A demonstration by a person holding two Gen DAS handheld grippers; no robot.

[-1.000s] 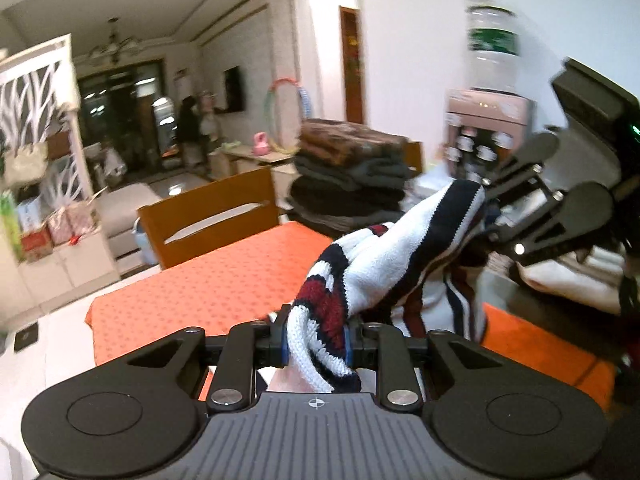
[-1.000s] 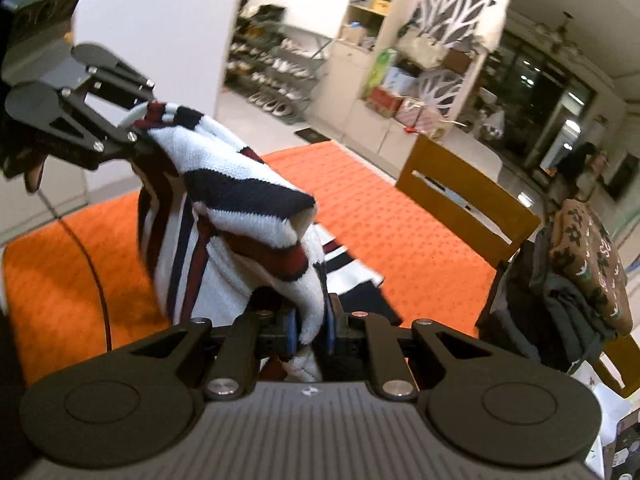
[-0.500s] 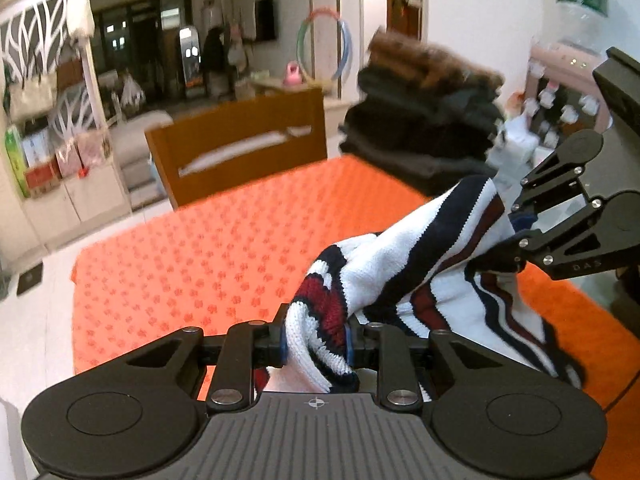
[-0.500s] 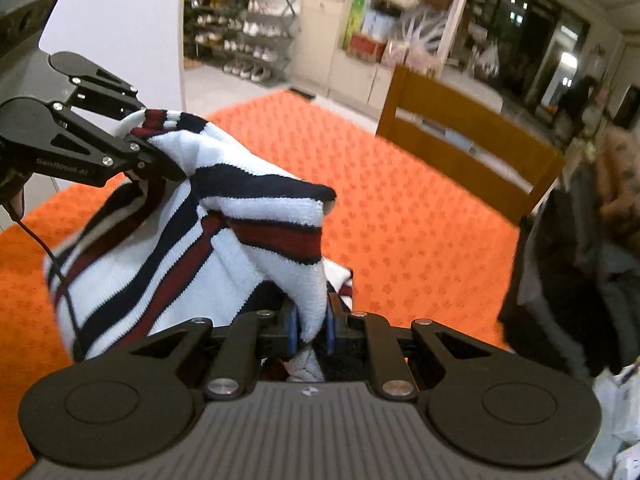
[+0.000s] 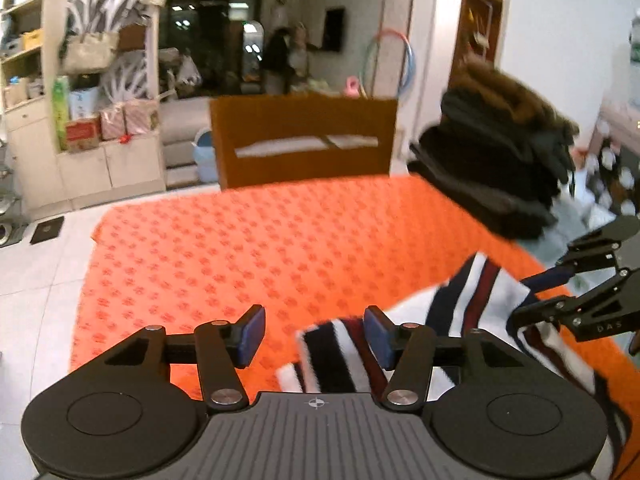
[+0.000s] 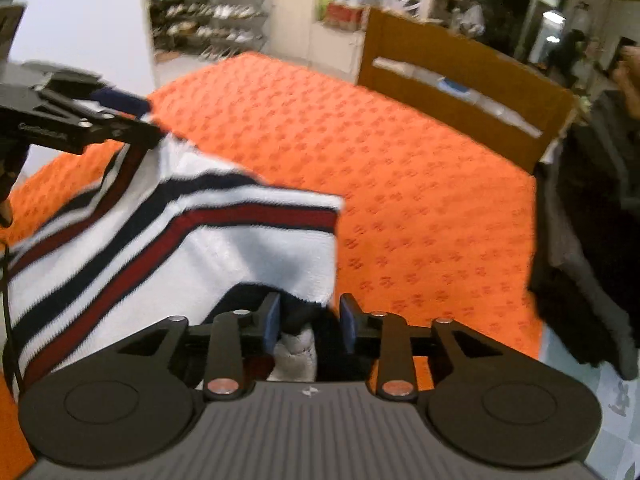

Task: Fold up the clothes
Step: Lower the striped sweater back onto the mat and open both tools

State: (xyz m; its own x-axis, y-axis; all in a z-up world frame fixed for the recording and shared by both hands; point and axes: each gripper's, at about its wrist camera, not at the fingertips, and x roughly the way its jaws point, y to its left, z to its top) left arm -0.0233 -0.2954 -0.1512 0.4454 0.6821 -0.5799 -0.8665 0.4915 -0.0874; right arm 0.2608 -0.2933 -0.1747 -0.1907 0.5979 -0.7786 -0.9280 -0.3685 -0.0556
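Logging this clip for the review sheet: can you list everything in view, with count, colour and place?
striped sweater: one, white with navy and dark red stripes, lying on the near part of the tablecloth
tablecloth: one, orange with a small repeated print, covering the table
chair: one, brown wood, at the far side of the table
pile of clothes: one stack, black, grey and brown, past the table's right edge in the left view
shoe rack: one, pale, against the far wall
cabinet shelves: one unit, white, holding bags and boxes
hoop: one, multicoloured, leaning by the wall
left gripper: black with blue pads, jaws opening, sweater edge by its right pad
right gripper: black with blue pads, jaws opening, sweater fabric between them
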